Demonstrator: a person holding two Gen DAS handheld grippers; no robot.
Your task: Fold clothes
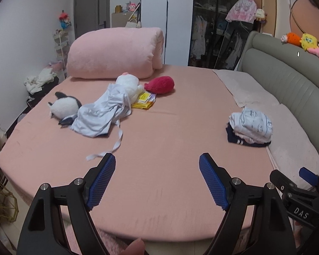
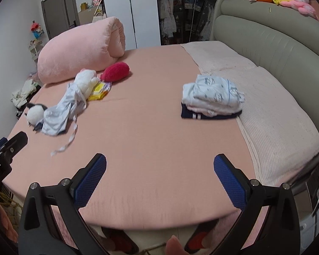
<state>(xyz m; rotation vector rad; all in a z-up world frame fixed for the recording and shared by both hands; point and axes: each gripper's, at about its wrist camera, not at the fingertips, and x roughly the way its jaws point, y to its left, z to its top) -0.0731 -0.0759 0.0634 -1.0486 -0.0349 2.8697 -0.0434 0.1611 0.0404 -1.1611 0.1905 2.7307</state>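
Observation:
A crumpled pale blue garment (image 1: 100, 114) with a loose ribbon lies on the left of the pink bed (image 1: 163, 140); it also shows in the right wrist view (image 2: 61, 110). A stack of folded clothes (image 1: 249, 127) sits at the right by the headboard, also in the right wrist view (image 2: 212, 97). My left gripper (image 1: 157, 161) is open and empty above the bed's near edge. My right gripper (image 2: 159, 161) is open and empty, also over the near edge. Each gripper shows at the edge of the other's view.
A rolled pink duvet (image 1: 114, 53) lies at the far side. A black and white plush (image 1: 63, 106), a white plush (image 1: 128, 85), a red plush (image 1: 160, 85) and a yellow packet (image 1: 143, 101) lie by the garment. A grey headboard (image 1: 287, 76) curves on the right.

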